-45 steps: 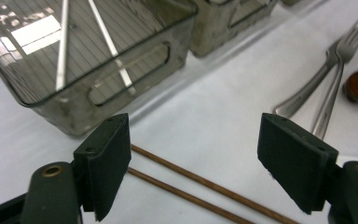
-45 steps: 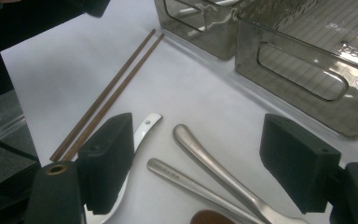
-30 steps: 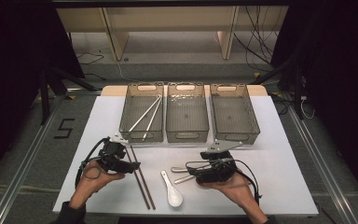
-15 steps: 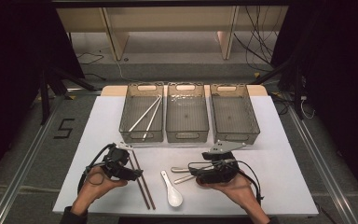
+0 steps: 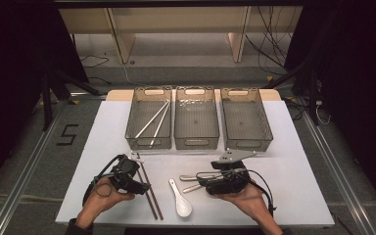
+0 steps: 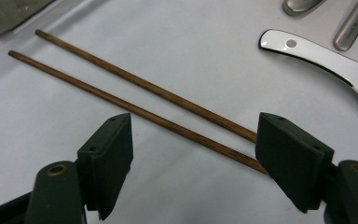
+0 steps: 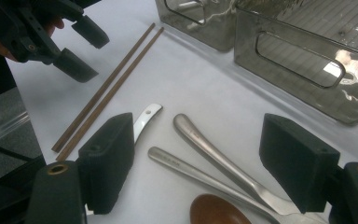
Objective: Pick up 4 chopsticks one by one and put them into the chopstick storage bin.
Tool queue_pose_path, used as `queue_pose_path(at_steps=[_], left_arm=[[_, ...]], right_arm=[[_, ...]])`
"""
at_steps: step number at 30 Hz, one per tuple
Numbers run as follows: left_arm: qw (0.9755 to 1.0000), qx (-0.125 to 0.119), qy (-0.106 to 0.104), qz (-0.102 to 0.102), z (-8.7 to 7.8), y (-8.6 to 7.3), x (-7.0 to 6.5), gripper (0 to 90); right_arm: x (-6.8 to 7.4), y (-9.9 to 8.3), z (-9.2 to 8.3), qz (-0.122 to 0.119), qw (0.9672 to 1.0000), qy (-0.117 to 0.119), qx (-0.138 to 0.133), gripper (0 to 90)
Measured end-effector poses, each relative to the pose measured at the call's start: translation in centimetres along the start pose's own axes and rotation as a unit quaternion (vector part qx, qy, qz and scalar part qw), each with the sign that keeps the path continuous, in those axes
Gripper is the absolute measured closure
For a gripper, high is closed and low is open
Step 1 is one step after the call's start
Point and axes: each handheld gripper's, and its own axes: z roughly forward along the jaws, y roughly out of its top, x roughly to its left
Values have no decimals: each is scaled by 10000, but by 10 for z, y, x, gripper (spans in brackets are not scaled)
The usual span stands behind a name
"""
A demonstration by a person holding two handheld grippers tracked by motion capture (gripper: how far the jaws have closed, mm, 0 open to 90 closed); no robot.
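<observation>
Left gripper view: left gripper (image 6: pixel 193 158) jaws apart, straddling two brown chopsticks (image 6: pixel 135 95) lying mid-frame, untouched. Right gripper (image 7: pixel 198 163) jaws apart over metal spoons (image 7: pixel 205 154), lower centre.

Three bins (image 5: pixel 196 142) are set in a row at the table's (image 5: pixel 298 166) far side. Two sticks (image 5: pixel 152 120) lie in the left bin. Chopsticks (image 5: pixel 149 191) lie near-left, a spoon (image 5: pixel 181 200) just right of them, metal cutlery (image 5: pixel 192 182) further right.
</observation>
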Motion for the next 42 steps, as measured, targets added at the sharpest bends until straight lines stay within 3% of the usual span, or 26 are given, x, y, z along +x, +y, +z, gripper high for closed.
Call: queue_pose_path(at_steps=[7, 14, 33, 42], left_arm=[[9989, 185, 65, -437, 10, -2, -3, 276], [9972, 310, 115, -669, 17, -4, -6, 295], [9957, 477, 190, -769, 25, -6, -9, 297], [9960, 545, 338, -624, 24, -6, -9, 382]], right_arm=[[0, -1, -1, 20, 10000, -15, -1, 274], [0, -3, -2, 36, 10000, -11, -7, 274], [-2, -3, -5, 58, 10000, -20, -35, 276], [-2, -4, -7, 72, 10000, -43, -54, 277]])
